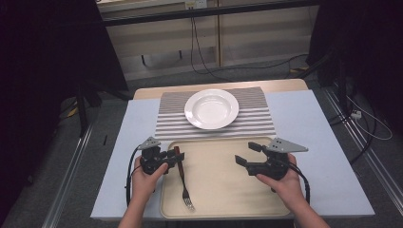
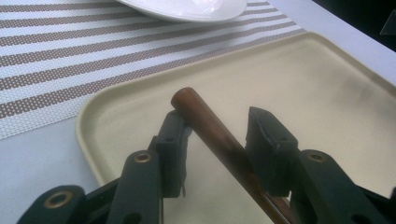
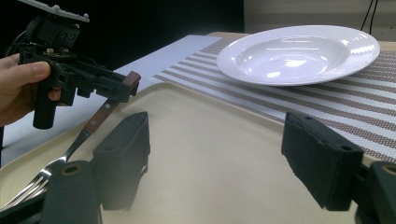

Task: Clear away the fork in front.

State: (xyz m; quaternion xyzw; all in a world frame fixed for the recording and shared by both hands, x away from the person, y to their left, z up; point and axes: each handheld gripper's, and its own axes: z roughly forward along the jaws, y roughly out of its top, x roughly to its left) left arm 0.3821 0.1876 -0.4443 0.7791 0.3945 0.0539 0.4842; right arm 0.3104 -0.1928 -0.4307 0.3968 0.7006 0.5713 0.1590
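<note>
Wooden-handled fork (image 1: 182, 179) pinched in left claw (image 1: 175, 156) near tray's (image 1: 223, 199) left rim, right claw (image 1: 248, 154) wide over bare tray middle

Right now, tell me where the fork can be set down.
Free: the striped mat left of the plate, and the mat right of it; also the tray between both grippers. Crowded: the tray's left edge, where the left gripper holds the fork.

Wooden-handled fork (image 1: 183, 183) slants, tines on tray (image 1: 223, 190).
</note>
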